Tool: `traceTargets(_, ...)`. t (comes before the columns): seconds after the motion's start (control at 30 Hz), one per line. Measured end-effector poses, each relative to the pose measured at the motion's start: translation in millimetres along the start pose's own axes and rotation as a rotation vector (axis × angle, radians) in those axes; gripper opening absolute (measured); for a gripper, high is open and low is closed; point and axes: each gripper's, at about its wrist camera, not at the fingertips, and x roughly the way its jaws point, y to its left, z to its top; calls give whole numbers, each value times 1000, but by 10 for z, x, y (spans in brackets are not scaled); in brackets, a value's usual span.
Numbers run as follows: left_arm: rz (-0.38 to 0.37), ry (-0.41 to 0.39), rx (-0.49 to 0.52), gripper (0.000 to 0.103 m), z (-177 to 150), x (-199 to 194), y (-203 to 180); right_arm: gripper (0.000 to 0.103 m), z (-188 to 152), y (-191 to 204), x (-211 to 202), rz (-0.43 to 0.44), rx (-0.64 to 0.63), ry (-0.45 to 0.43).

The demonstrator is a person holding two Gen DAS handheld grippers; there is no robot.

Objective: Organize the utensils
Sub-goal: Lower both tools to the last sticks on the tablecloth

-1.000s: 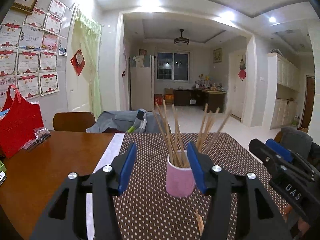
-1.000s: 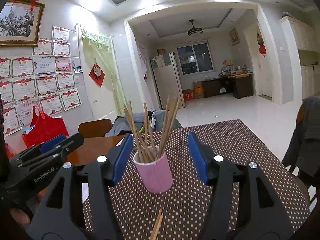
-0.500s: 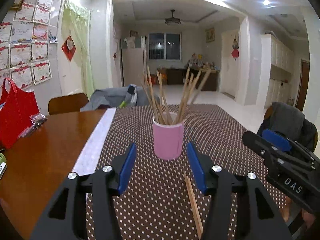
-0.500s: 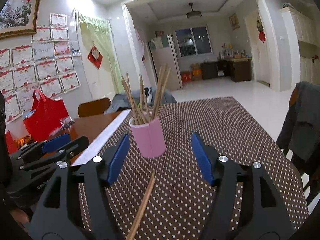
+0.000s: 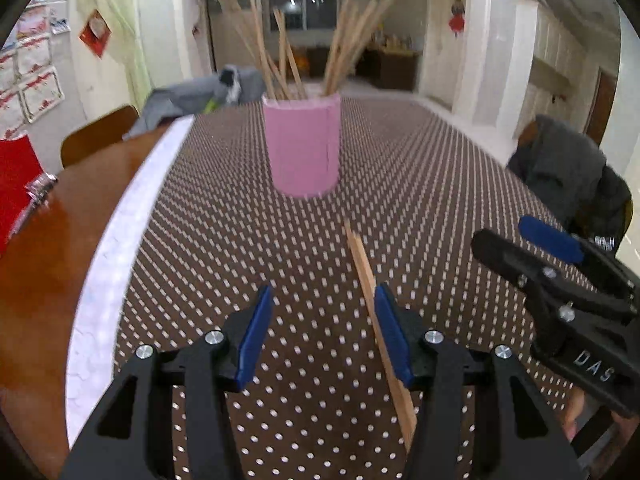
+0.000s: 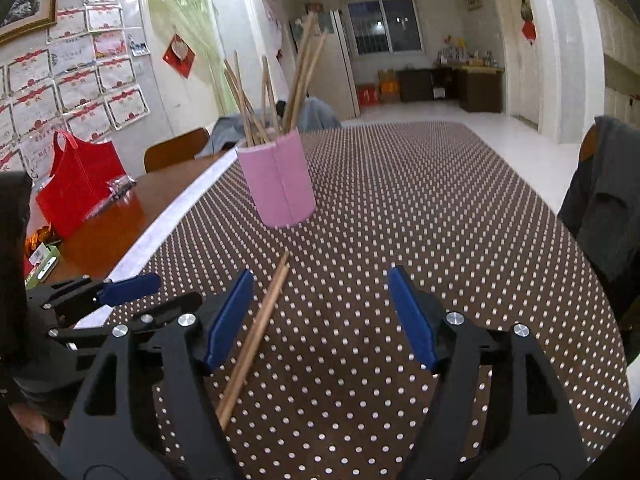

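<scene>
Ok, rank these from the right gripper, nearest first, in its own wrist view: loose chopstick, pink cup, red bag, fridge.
1. loose chopstick: beside the right gripper's left pad, lying on the dotted cloth.
2. pink cup: ahead, slightly left.
3. red bag: far left.
4. fridge: back room.

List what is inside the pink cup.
The pink cup holds a loose bundle of wooden chopsticks, standing upright and fanning out above the rim. Their lower ends and the cup's bottom are hidden by its wall.
</scene>
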Motion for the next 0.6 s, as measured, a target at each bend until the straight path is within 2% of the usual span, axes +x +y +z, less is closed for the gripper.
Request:
traceTargets(0.23,0,110,62,53,-139,274,-109,71,-108,-78,138,-2,29,64)
traceTargets(0.4,-2,140,79,53,-163,366,-148,71,-80,-159,168,7,71,89)
traceTargets(0.6,7,141,94,53,-143,360,-201,71,-84,-198,206,0,85,113)
